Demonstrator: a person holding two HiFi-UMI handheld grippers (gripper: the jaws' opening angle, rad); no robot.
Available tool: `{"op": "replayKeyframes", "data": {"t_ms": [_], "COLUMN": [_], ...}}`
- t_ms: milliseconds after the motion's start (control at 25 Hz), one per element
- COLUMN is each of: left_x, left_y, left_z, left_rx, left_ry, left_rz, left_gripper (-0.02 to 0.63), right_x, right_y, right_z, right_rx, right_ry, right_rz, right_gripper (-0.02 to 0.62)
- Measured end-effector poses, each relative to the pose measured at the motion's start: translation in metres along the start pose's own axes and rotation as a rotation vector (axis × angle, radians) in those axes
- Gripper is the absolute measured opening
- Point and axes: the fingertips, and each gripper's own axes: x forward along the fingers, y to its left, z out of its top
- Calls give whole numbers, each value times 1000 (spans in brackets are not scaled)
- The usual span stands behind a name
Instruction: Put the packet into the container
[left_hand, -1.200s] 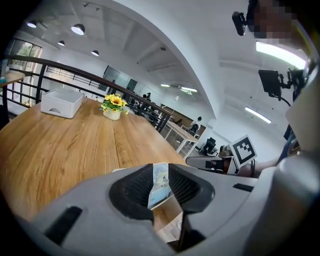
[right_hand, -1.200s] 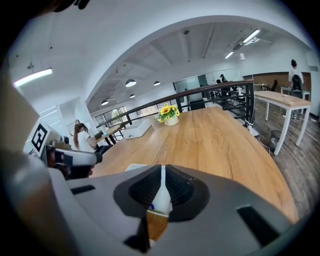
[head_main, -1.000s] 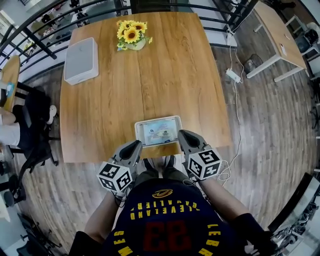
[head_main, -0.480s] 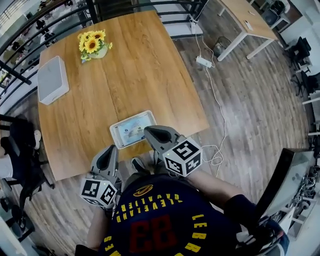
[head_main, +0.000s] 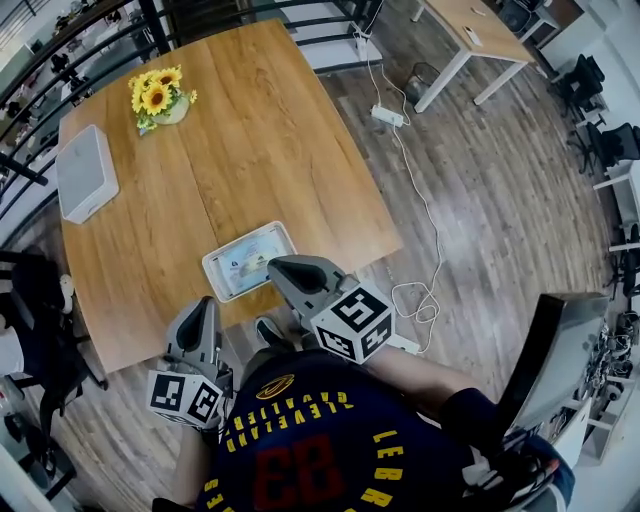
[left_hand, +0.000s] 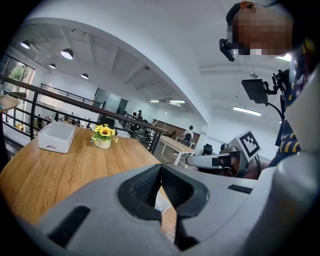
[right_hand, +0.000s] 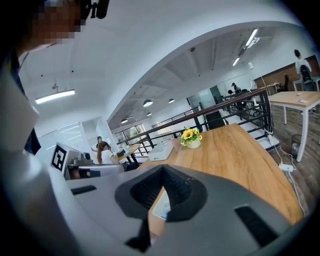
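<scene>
The white container (head_main: 244, 241) lies near the front edge of the wooden table (head_main: 230, 150), and the printed packet (head_main: 245, 266) lies flat inside it. My left gripper (head_main: 203, 306) is shut and empty, held off the table's front edge, left of the container. My right gripper (head_main: 273, 266) is also shut and empty, its tip above the container's near right corner. In the left gripper view the jaws (left_hand: 160, 167) meet with nothing between them. The right gripper view shows the same shut jaws (right_hand: 163, 171), with the container (right_hand: 162, 206) glimpsed below them.
A white box (head_main: 82, 172) and a vase of sunflowers (head_main: 158, 97) stand at the table's far left. A power strip with cable (head_main: 385, 115) lies on the wooden floor to the right. Railings run behind the table, and another desk (head_main: 470, 30) stands at the far right.
Both grippers have risen and drawn back from beside the container toward the person. The left one is now off the table edge. The head view has swung to the right.
</scene>
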Motion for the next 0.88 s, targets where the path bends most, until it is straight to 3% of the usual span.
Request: {"op": "replayKeyframes", "data": {"t_ms": [280, 880], "left_x": [6, 27], "left_y": [-8, -9], "left_z": [-3, -17], "left_rx": [16, 69], "left_ry": [2, 25], "left_rz": [-15, -49], "left_gripper": [9, 9], "right_x": [-3, -12], "right_y": [12, 8], "right_z": [2, 10], "right_rx": [-54, -92], "right_ry": [-33, -48], "right_rz": [52, 29], "right_gripper": [12, 12]}}
